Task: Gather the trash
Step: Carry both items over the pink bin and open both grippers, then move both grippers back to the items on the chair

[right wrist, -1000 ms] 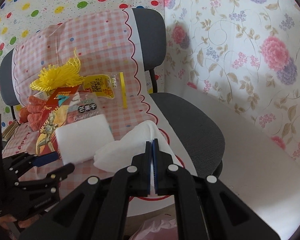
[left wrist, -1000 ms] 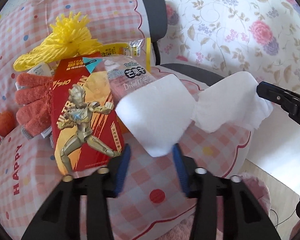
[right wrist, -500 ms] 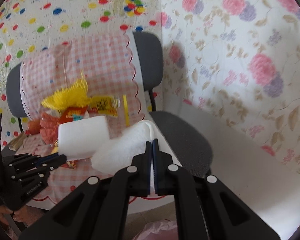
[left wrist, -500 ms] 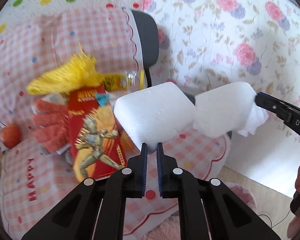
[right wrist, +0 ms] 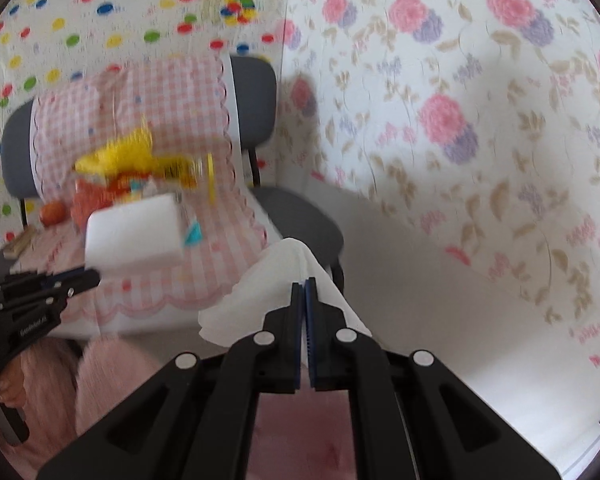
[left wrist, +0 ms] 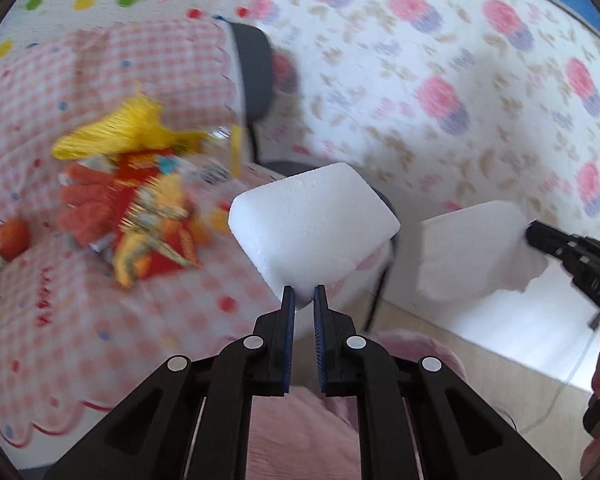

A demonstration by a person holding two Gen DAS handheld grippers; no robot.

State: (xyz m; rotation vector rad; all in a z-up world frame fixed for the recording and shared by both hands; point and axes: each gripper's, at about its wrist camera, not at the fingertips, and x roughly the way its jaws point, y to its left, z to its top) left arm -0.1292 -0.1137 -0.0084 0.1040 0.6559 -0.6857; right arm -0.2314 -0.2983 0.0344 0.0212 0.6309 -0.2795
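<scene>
The left gripper point(left wrist: 304, 294) is now clamping a corner of the white foam block point(left wrist: 314, 226), jaws that were apart a second ago having closed on it, and the block is riding just ahead of its fingers, lifted clear of the chair point(left wrist: 252, 68). To its right, the right gripper point(right wrist: 304, 284) is staying pinched tight on the tissue point(right wrist: 276, 288). Both pieces are coming away from the pile point(left wrist: 128, 208), so two bits of trash look secured and bound for disposal.

Black claw point(left wrist: 303, 300), blue pads, silver screws
</scene>
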